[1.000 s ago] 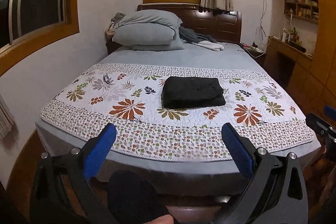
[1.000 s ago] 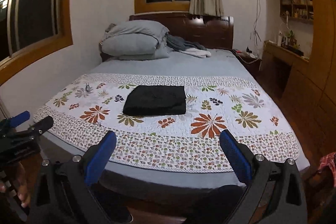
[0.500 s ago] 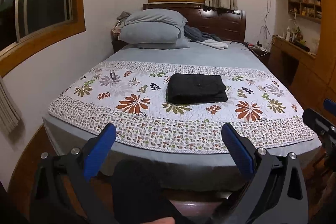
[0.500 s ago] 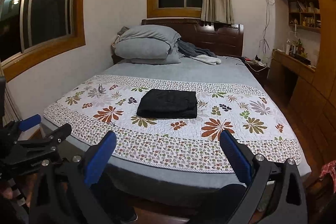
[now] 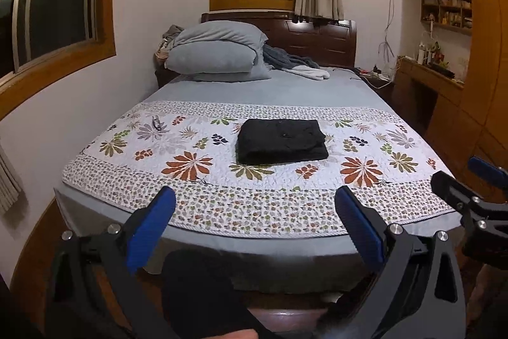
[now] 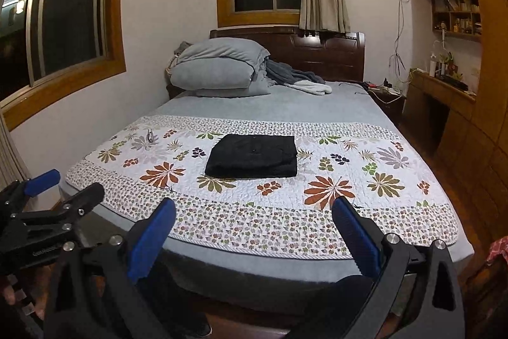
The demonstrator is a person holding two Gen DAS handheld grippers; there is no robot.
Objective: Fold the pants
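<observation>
The bed carried a floral quilt, and the black pants lay folded at its middle. Short of the bed's foot, the left hand-held gripper and right hand-held gripper gaped wide, holding nothing.

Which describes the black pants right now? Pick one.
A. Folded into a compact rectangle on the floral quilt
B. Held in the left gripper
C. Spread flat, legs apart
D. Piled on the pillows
A: the black pants lie as a neat folded rectangle on the floral quilt, both grippers open and clear of them.
</observation>
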